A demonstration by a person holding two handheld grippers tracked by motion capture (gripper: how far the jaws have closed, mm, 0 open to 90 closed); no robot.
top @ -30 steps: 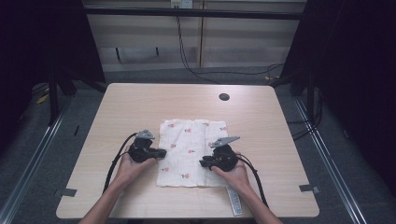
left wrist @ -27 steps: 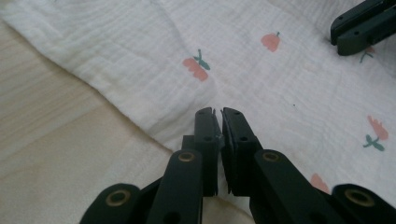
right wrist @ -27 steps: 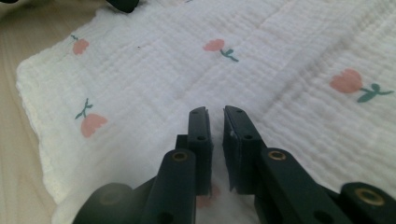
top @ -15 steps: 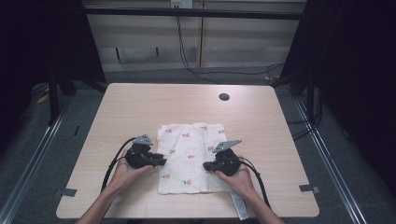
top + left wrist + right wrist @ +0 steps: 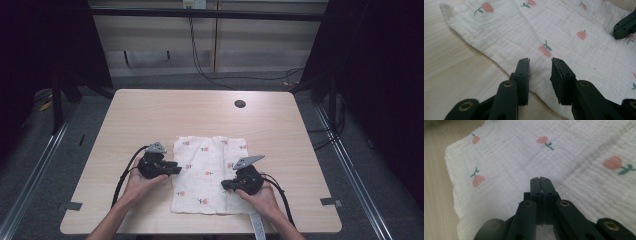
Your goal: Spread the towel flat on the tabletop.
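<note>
White tulip-print muslin cloth [image 5: 209, 173] lies flat at the table's [image 5: 150, 115] near middle, between your hands. Your left gripper [image 5: 540, 67] sits at the cloth's left edge, jaws apart, having just been opening, with nothing pinched between them. Your right gripper [image 5: 540, 181] is over the cloth's right side, jaws pressed together; I can't tell whether any fabric is caught.

1 overhead view, 2 close gripper views, all sharing the cloth [image 5: 209, 172].
</note>
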